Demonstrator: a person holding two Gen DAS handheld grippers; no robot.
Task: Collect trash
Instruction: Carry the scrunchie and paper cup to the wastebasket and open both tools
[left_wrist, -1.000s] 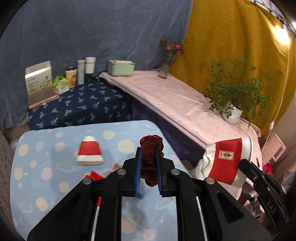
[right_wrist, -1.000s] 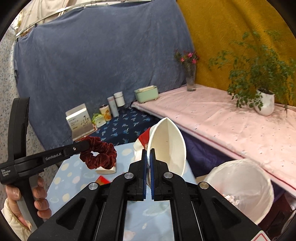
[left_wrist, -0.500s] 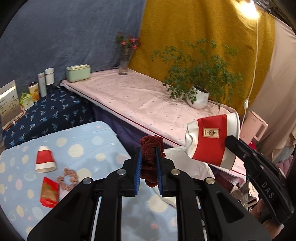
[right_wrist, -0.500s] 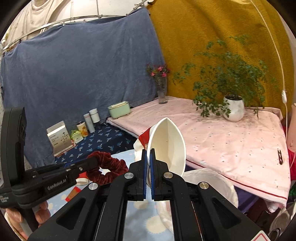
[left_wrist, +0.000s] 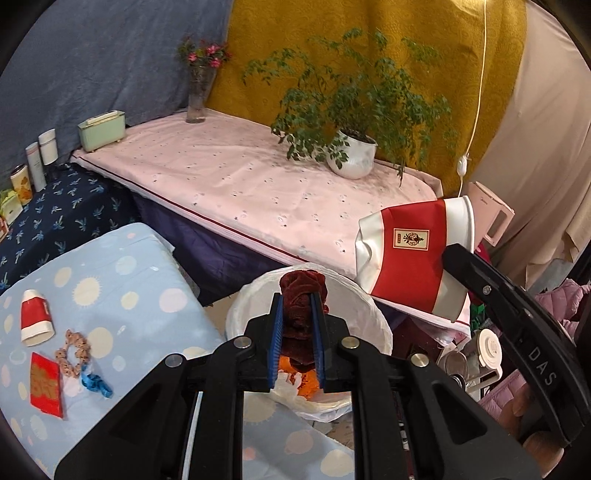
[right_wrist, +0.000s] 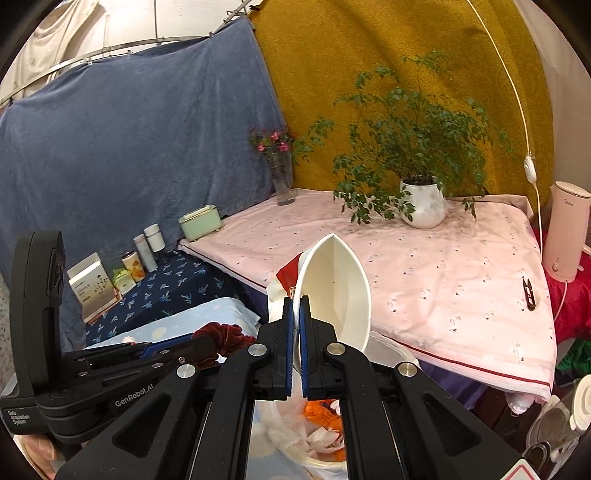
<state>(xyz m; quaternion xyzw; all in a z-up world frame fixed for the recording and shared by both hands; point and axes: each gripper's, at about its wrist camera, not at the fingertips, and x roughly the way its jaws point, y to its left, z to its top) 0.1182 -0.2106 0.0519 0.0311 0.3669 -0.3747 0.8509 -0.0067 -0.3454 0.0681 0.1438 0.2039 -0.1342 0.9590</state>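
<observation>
My left gripper (left_wrist: 298, 332) is shut on a dark red velvet scrunchie (left_wrist: 301, 295) and holds it over a white-lined trash bin (left_wrist: 373, 325) beside the blue dotted table (left_wrist: 122, 280). My right gripper (right_wrist: 295, 332) is shut on the rim of a crushed red-and-white paper cup (right_wrist: 336, 284), also above the bin (right_wrist: 314, 439), which holds orange and white scraps. The cup shows in the left wrist view (left_wrist: 413, 258), and the scrunchie in the right wrist view (right_wrist: 221, 332). On the table lie a small red-and-white cup (left_wrist: 35, 317), a red packet (left_wrist: 46, 384), a beige scrunchie (left_wrist: 74, 354) and a blue scrap (left_wrist: 96, 384).
A pink-covered bench (left_wrist: 258, 184) carries a potted plant (left_wrist: 351, 155), a flower vase (left_wrist: 195, 99) and a green box (left_wrist: 101, 129). A pink kettle (right_wrist: 567, 229) and small scissors (right_wrist: 530, 290) are at its right end. Bottles and boxes (right_wrist: 122, 266) stand on the dark blue cloth.
Both grippers swung right from over the table to above the trash bin, still holding the scrunchie and the cup. The bin's contents have come into view.
</observation>
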